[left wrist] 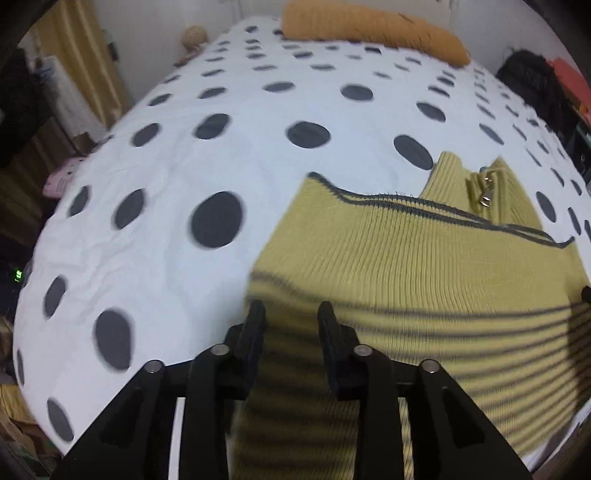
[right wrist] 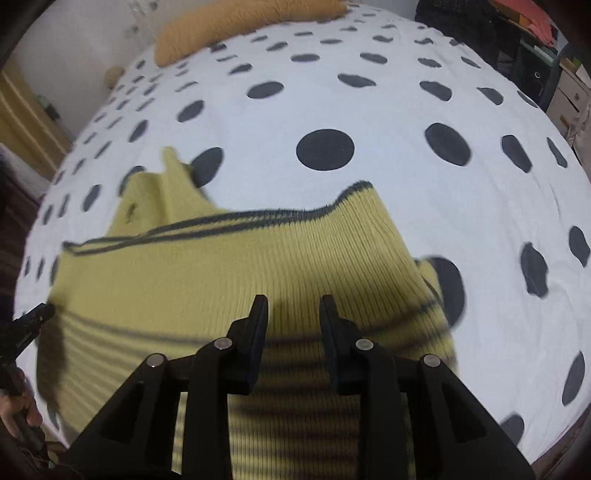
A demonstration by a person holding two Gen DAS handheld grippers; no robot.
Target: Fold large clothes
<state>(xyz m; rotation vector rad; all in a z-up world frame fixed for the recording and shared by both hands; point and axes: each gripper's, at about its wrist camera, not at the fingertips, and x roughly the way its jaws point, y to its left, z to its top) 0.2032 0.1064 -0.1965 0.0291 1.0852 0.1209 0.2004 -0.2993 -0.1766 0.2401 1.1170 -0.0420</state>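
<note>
A yellow-green ribbed sweater (left wrist: 406, 266) with dark stripes lies folded over on the spotted bed cover (left wrist: 258, 147). Its zip collar (left wrist: 485, 199) points to the far side. My left gripper (left wrist: 290, 310) hovers over the sweater's left edge, jaws apart, with the knit showing below the gap and no pad pressing it. In the right wrist view the same sweater (right wrist: 221, 273) fills the lower middle. My right gripper (right wrist: 293, 302) stands open over its right half, close to the striped part. The left gripper's tip (right wrist: 37, 317) shows at the sweater's far left edge, a hand (right wrist: 18, 410) below it.
The white cover with dark dots (right wrist: 406, 203) spreads bare beyond the sweater. A mustard pillow (left wrist: 369, 26) lies at the head of the bed. Dark clothing (left wrist: 528, 81) and shelves sit past the right edge, yellow curtains (left wrist: 74, 55) to the left.
</note>
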